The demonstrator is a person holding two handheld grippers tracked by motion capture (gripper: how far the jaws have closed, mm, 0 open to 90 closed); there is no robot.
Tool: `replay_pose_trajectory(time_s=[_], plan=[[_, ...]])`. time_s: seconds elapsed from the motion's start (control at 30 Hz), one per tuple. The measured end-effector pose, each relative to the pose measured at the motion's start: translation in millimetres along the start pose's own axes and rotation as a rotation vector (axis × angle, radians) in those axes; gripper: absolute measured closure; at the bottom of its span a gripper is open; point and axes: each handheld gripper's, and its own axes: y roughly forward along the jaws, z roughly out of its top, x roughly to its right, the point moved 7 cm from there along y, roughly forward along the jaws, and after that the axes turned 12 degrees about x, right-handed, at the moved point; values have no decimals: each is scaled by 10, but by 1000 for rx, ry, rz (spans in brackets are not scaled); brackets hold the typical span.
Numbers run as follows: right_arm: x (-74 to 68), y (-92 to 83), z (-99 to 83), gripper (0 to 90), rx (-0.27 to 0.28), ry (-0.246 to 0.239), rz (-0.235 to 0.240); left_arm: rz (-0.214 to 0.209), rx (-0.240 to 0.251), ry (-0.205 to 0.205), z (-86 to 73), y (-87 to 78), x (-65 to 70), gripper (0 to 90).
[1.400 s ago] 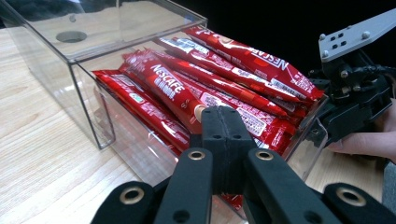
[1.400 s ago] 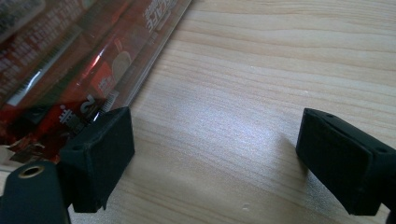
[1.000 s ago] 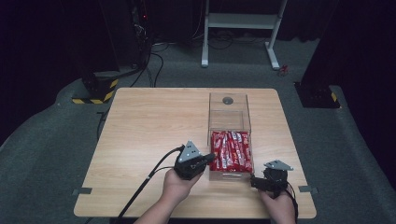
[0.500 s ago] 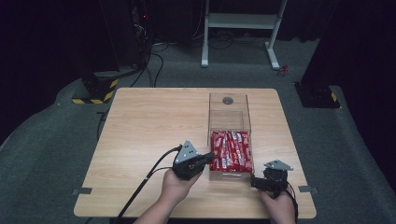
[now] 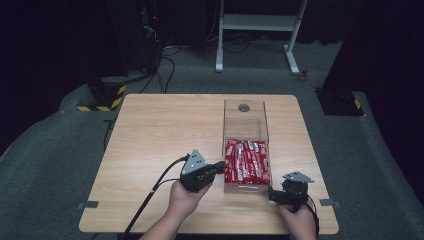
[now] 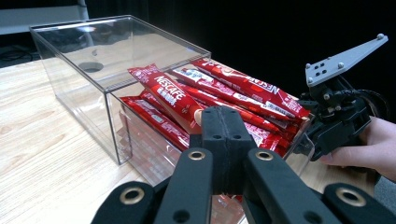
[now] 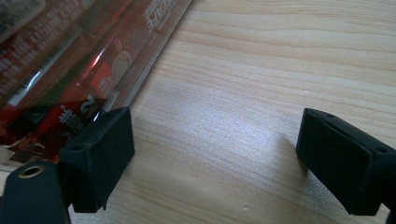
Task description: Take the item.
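A clear two-part box (image 5: pixel 245 107) stands on the table; its near compartment is packed with red Nescafe sachets (image 5: pixel 247 161). My left gripper (image 5: pixel 220 165) points right at the box's left wall, jaws shut together. In the left gripper view the shut left gripper (image 6: pixel 225 119) sits at the wall's top edge. The near end of the top sachet (image 6: pixel 166 93) runs behind its tips, and I cannot tell whether it is pinched. My right gripper (image 5: pixel 271 195) lies by the box's near right corner, open; its left pad (image 7: pixel 100 151) is close to the box wall (image 7: pixel 140 70), with bare wood between the pads.
The box's far compartment (image 6: pixel 100 56) holds no sachets; a dark round mark shows through it. Cables trail from both grippers toward the table's front edge. Bare wooden table (image 5: pixel 160 130) lies left of the box. Dark floor and a white frame (image 5: pixel 257 22) lie beyond.
My left gripper has shifted slightly to the left, away from the box wall. The right gripper has stayed put.
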Motion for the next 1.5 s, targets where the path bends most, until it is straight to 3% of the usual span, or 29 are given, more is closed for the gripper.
replay_pose_trajectory(time_s=[0.8, 1.5], plan=[[-1, -1, 0, 113, 0, 1, 0, 43, 19, -5, 12, -218, -157, 900], [-2, -1, 0, 113, -1, 3, 0, 81, 14, -30, -167, -461, -302, 900]])
